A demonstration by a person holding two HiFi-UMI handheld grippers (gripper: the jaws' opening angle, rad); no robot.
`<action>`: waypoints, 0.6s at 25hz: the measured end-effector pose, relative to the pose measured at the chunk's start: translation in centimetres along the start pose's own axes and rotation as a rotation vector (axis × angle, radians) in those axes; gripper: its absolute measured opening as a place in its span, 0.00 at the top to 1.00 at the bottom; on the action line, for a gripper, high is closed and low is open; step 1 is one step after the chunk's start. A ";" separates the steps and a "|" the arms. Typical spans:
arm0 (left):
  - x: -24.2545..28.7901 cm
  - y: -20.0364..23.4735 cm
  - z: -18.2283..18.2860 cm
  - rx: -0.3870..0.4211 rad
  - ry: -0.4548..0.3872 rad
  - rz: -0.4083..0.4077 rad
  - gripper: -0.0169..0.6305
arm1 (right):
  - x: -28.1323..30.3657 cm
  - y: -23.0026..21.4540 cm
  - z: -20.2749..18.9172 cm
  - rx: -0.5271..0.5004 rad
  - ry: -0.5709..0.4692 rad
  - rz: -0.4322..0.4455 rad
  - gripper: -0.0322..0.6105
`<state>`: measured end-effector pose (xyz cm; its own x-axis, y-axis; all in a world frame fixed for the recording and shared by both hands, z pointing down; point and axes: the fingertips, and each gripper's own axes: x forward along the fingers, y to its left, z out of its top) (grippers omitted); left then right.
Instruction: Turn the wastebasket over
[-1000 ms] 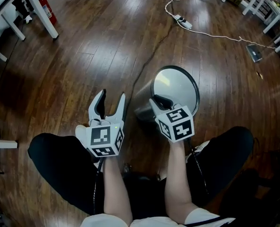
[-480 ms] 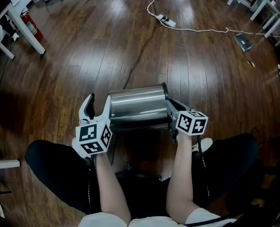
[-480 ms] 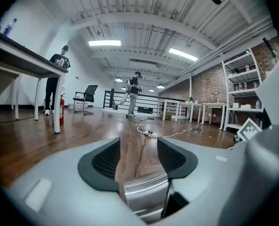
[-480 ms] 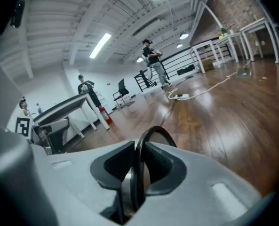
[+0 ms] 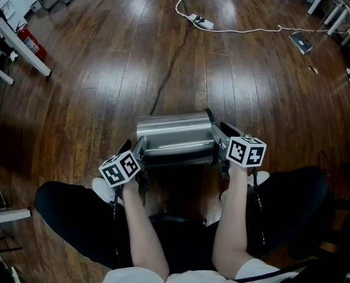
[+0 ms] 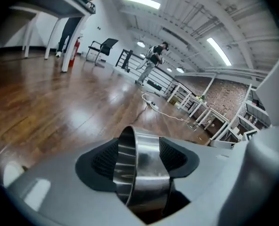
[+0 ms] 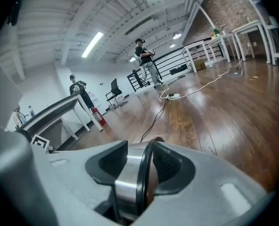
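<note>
Steel body: the stainless wastebasket point(image 5: 175, 135) lies on its side across the person's front, low over the wooden floor point(image 5: 104, 69), just ahead of the knees. A second ago it stood tilted, its round end facing up.
Black ring: the rimmed end point(image 7: 144, 173) now points to the person's right.
Right gripper point(image 5: 220, 135): it straddles that ring. Its jaws are opening, and the pads appear clear of the metal.
Left gripper point(image 5: 138, 152): it has dropped to the opposite end. Its jaws are spread wide and opening, with the steel edge point(image 6: 139, 173) between them, unpinched.
Support: whether the basket rests on the boards cannot be told.
Progress: judged about half done. A fresh grip and a further quarter turn would finish the inversion.
</note>
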<state>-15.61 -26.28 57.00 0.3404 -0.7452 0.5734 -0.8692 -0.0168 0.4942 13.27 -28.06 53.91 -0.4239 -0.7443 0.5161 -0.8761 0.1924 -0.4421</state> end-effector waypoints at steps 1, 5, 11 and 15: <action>0.2 0.3 -0.9 -0.037 0.035 -0.011 0.52 | -0.1 0.1 0.0 -0.001 0.008 0.005 0.72; 0.4 -0.8 -1.7 -0.156 0.083 -0.132 0.75 | 0.8 0.0 -2.6 -0.039 0.163 -0.006 0.73; -0.2 -2.6 -0.1 -0.020 0.048 -0.161 0.78 | 0.8 -0.7 -3.0 -0.041 0.161 -0.045 0.78; -1.8 -5.8 4.0 0.163 -0.035 -0.199 0.81 | 0.8 -1.3 -3.8 0.118 0.121 0.025 0.78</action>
<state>-12.60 -27.47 50.46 0.5006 -0.7388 0.4513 -0.8336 -0.2706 0.4816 13.19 -26.47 57.72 -0.4758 -0.6567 0.5851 -0.8350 0.1281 -0.5352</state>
